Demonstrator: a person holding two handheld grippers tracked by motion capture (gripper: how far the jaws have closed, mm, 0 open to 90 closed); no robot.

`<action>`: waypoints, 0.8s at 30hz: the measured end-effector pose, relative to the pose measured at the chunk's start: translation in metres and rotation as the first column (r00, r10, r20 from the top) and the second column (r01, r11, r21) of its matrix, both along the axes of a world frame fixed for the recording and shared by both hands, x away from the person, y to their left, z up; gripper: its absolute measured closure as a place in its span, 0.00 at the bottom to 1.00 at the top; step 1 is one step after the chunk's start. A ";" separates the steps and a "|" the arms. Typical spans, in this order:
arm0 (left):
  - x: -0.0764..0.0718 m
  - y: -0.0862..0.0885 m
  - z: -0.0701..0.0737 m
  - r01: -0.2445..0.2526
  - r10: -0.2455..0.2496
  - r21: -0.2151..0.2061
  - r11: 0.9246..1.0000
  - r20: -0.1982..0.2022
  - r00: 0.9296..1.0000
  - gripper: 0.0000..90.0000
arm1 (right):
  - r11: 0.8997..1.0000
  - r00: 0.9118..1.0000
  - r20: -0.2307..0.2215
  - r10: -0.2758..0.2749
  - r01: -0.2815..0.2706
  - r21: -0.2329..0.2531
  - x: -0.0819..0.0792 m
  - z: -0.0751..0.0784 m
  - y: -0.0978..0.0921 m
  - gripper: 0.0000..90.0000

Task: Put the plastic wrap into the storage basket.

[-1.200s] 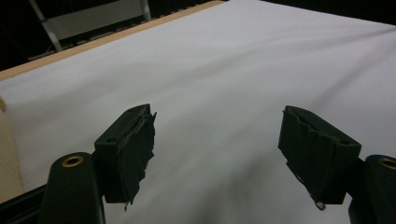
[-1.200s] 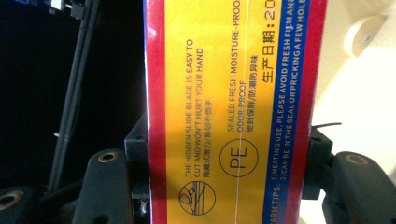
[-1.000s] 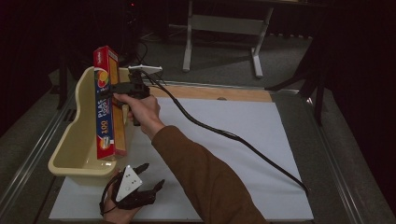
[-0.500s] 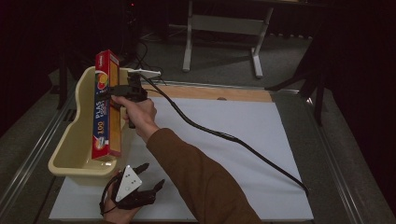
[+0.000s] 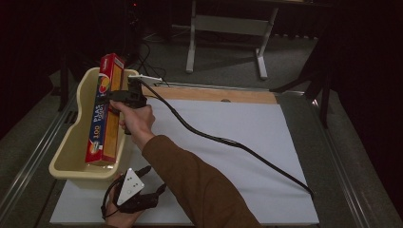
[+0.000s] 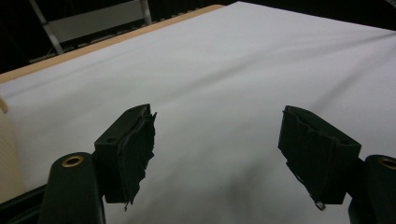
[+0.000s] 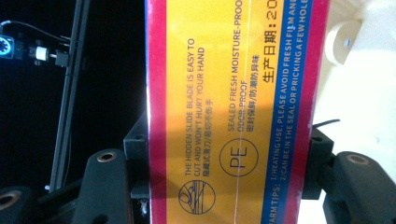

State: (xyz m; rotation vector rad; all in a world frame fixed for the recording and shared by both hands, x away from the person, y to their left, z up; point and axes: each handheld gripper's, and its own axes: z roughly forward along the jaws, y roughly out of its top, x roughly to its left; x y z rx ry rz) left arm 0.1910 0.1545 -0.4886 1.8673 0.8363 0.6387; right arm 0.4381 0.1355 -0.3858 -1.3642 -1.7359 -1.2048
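One white sheet (image 5: pixel 247 142) covers most of the table, with a bare wooden strip (image 5: pixel 214 94) along its far edge. Beyond the table stands a grey metal stand (image 5: pixel 228 28) on the floor.

On the sheet's left side sits one cream plastic tub (image 5: pixel 71 152). One long cling-film box (image 5: pixel 105 111), red and yellow with a blue band, leans inside it: its near end rests low by the tub's near wall and its far end rises above the far rim. The high view reads "100" and "PLAS" on the blue band. The right gripper view reads "THE HIDDEN SLIDE BLADE IS EASY TO CUT AND WON'T HURT YOUR HAND", "SEALED FRESH MOISTURE-PROOF ODOR-PROOF", a circled "PE", and "WARM TIPS: 1/HEATING USE, PLEASE AVOID FRESH FILM AND..." beside Chinese print.

Two grippers are in hand. The right gripper (image 5: pixel 121 96) reaches over the tub's right wall, and its jaws are clenched on the cling-film box across its width, one black jaw on each long edge. One thick black cable (image 5: pixel 228 140) trails from it across the sheet to the near right corner.

The left gripper (image 5: pixel 142 185) rests near the sheet's front edge, just in front of the tub, its grey three-cornered plate up. Its jaws are spread wide over bare sheet, grasping nothing; torn black padding (image 6: pixel 137 140) lines them.
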 end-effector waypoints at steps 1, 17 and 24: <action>0.000 0.000 0.000 -0.001 0.001 -0.001 1.000 0.000 1.000 0.30 | 1.000 1.000 -0.006 0.000 0.000 -0.003 0.000 -0.001 0.000 0.43; 0.000 0.001 0.000 -0.004 0.004 -0.004 1.000 0.002 1.000 0.30 | 0.997 0.998 0.027 -0.050 0.052 -0.059 -0.008 -0.006 0.004 0.43; 0.000 0.000 0.000 -0.004 0.004 -0.004 1.000 0.003 1.000 0.30 | 0.994 0.998 -0.043 -0.052 0.047 -0.095 -0.014 -0.013 0.007 0.43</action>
